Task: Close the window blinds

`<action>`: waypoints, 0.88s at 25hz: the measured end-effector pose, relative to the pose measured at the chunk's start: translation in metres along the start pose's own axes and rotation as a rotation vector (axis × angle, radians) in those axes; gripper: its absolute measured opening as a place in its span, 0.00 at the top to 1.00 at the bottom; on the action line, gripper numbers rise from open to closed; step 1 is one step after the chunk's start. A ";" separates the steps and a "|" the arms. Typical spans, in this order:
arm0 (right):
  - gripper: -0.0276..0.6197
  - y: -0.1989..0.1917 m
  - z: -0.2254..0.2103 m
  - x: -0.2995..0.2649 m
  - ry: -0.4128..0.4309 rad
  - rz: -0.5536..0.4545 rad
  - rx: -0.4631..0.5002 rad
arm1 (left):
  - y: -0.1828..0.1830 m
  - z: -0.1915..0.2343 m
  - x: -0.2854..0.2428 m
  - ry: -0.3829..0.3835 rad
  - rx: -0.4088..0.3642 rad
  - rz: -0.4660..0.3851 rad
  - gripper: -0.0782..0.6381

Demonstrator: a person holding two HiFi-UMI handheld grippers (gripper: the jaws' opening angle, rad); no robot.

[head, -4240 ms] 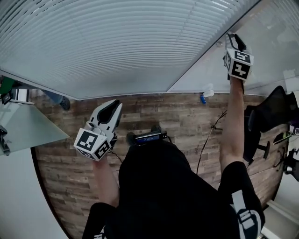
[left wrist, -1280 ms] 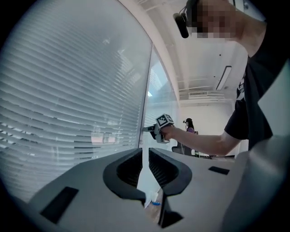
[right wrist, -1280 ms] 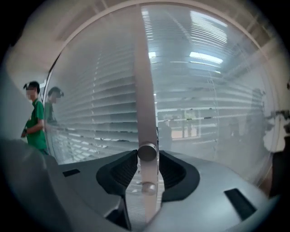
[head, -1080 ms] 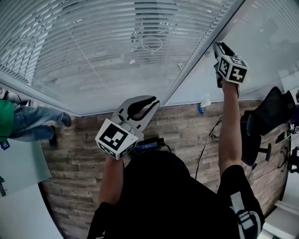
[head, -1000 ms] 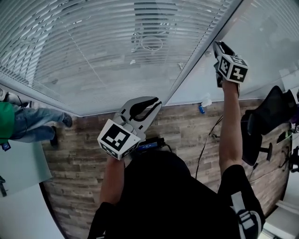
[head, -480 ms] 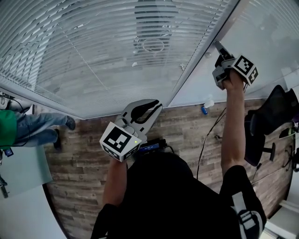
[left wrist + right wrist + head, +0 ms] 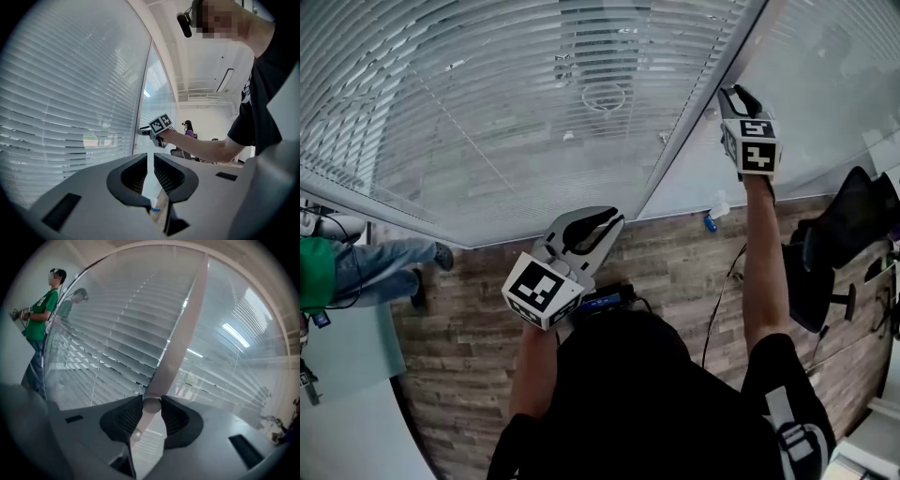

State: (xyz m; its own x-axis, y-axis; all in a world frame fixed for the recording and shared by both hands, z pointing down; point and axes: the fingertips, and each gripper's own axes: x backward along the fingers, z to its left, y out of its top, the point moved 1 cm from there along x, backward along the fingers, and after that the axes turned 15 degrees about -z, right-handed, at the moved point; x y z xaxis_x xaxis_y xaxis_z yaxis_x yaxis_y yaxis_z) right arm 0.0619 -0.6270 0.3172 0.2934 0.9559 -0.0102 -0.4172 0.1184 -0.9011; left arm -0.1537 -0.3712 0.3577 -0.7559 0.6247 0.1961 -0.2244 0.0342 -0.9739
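Up at the edge of the window, the right gripper (image 7: 734,94) is pinching a pale tilt wand (image 7: 151,405). In the right gripper view the wand's rounded body sits squarely between the ribbed pads, both jaws pressed against it, and its lower end trails down below the jaws. Directly ahead of this gripper rises the window post (image 7: 183,326), with the blinds (image 7: 112,329) spreading away to its left.

The slats (image 7: 516,103) appear not yet fully closed. Beyond the gripper's tips they look tilted open enough to show blurred shapes through the gaps, most clearly in a patch ahead and to the left.

The left gripper (image 7: 607,221) hangs lower, apart from the blinds. In the left gripper view its jaws are drawn almost together, leaving only a thin slit with nothing between them. It points toward the right gripper (image 7: 159,125), which shows ahead of it and slightly above, next to the post.

I judge the step in hand to be the turning of the wand to tip the slats flat. The next move probably calls for rolling the right wrist about the wand's own axis while keeping the pinch firm, since a smooth round rod could slip between the pads. The person should watch the slats for the point where the gaps vanish. The left gripper seems to have no part in this.
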 end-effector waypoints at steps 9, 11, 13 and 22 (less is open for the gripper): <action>0.76 -0.020 -0.017 0.000 0.000 -0.161 -1.491 | -0.004 0.007 0.001 0.008 -0.005 -0.008 0.82; 0.76 -0.023 -0.016 -0.001 0.002 -0.175 -1.575 | -0.005 0.006 0.000 0.003 -0.006 -0.009 0.82; 0.76 -0.020 -0.015 -0.002 0.028 -0.197 -1.513 | -0.004 0.004 -0.001 -0.002 0.000 -0.005 0.82; 0.72 0.002 0.001 0.003 0.014 -0.075 -0.222 | -0.004 0.002 0.000 0.005 0.010 0.010 0.82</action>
State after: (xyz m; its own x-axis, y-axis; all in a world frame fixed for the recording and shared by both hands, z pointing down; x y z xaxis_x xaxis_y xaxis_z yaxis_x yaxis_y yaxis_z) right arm 0.0609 -0.6238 0.3163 0.3291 0.9427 0.0552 -0.1951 0.1251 -0.9728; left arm -0.1541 -0.3726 0.3616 -0.7547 0.6292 0.1858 -0.2232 0.0201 -0.9746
